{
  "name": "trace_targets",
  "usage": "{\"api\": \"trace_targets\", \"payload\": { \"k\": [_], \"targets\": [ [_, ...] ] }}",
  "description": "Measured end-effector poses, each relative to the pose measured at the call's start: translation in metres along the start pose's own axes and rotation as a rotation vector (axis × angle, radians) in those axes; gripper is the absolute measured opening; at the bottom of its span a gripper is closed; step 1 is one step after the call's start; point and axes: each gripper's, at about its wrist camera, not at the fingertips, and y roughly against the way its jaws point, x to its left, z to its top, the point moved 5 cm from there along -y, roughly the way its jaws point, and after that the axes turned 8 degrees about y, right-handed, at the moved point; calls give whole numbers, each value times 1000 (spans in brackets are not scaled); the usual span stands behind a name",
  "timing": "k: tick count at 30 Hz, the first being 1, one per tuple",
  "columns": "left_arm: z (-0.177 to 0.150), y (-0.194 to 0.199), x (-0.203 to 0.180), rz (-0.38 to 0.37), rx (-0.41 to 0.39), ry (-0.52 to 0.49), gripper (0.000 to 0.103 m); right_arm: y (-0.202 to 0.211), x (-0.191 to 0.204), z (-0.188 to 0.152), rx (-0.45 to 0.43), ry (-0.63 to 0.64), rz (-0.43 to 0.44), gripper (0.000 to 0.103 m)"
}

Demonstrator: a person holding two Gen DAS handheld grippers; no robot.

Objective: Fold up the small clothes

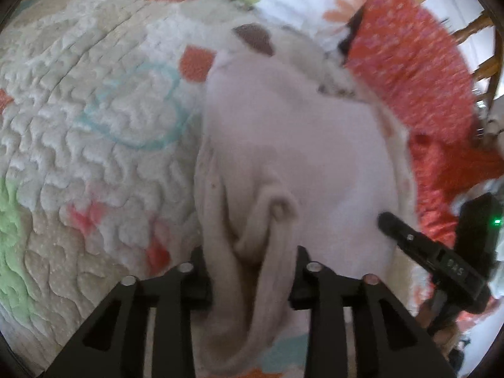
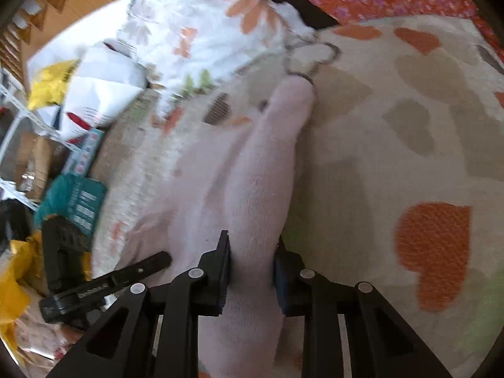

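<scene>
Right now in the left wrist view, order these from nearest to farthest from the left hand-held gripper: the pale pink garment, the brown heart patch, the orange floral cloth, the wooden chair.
1. Pale pink garment: between the left hand-held gripper fingers.
2. Orange floral cloth: right, beyond the garment.
3. Brown heart patch: straight ahead, past the garment's far end; close to call against the cloth.
4. Wooden chair: top right, behind the cloth.

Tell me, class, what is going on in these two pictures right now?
A person is working a pale pink garment on a patterned quilt with two hand-held tongs. The left tongs have a bunched fold of it between their fingers; the right tongs pinch another part. An orange floral cloth lies beside it. No fold is finished yet.
</scene>
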Motion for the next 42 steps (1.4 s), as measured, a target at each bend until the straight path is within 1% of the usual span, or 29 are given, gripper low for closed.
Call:
{"api": "trace_targets", "payload": {
  "k": [2, 3, 4, 7, 8, 9, 11, 12, 13, 15, 17, 18, 20, 21, 22, 23, 24, 25, 27, 28, 30, 33, 35, 37, 39, 41, 42],
  "targets": [
    [2, 3, 4, -16, 4, 20, 41, -4, -12, -5, 24, -7, -50, 34],
    [3, 8, 6, -20, 2, 28, 42, -1, -16, -6, 16, -5, -65, 36],
    [5, 14, 9, -23, -10, 33, 42, 5, -18, -5, 3, 1, -74, 36],
    [11, 36, 15, -19, -81, 38, 42, 29, -16, 3, -67, 60, -153, 36],
    [13, 47, 14, -37, -118, 38, 42, 38, -14, 6, -96, 72, -164, 36],
    [14, 54, 12, -50, -143, 30, 42, 42, -13, 8, -113, 72, -160, 36],
    [15, 66, -1, -68, -196, -16, 42, 48, -7, 10, -139, 67, -121, 36],
    [14, 68, -8, -70, -213, -41, 44, 47, -4, 10, -139, 68, -111, 36],
    [13, 68, -14, -69, -221, -71, 49, 43, 1, 9, -132, 79, -103, 36],
    [7, 59, -27, -47, -208, -126, 52, 33, 8, 8, -104, 99, -88, 36],
    [3, 43, -31, 4, -169, -164, 54, 19, 11, 3, -68, 103, -89, 36],
    [0, 35, -30, 49, -155, -181, 57, 13, 11, 1, -53, 106, -93, 36],
    [-3, 19, -23, 175, -121, -211, 61, -1, 11, -4, -16, 128, -135, 36],
    [-5, 11, -15, 214, -85, -206, 68, -4, 11, -6, -3, 139, -151, 36],
    [-5, 3, -6, 202, -42, -171, 75, -8, 10, -8, 9, 155, -171, 37],
    [-3, 1, 2, 163, -20, -114, 75, -10, 10, -8, 14, 163, -180, 37],
    [2, 4, 7, 121, -17, -69, 76, -11, 10, -9, 19, 170, -188, 37],
    [5, 8, 9, 99, -14, -49, 76, -11, 10, -8, 19, 176, -192, 37],
    [11, 20, 15, 50, -39, 1, 76, -6, 10, -7, 5, 174, -206, 37],
    [15, 28, 19, 37, -64, 20, 76, 0, 10, -5, -26, 168, -218, 37],
    [18, 38, 23, 26, -98, 38, 76, 12, 11, -1, -82, 170, -234, 37],
    [23, 52, 29, 25, -147, 59, 76, 23, 21, 2, -135, 192, -219, 37],
    [27, 59, 32, 23, -169, 74, 76, 19, 29, 1, -133, 212, -208, 37],
    [28, 62, 32, 27, -189, 87, 76, 13, 38, -2, -129, 236, -213, 37],
    [31, 72, 36, 39, -225, 93, 76, 9, 51, -5, -136, 267, -221, 37],
    [35, 82, 36, 57, -272, 95, 76, 3, 69, -9, -129, 326, -226, 37],
    [37, 88, 38, 66, -294, 92, 76, -4, 80, -14, -112, 370, -233, 37]
  ]
}}
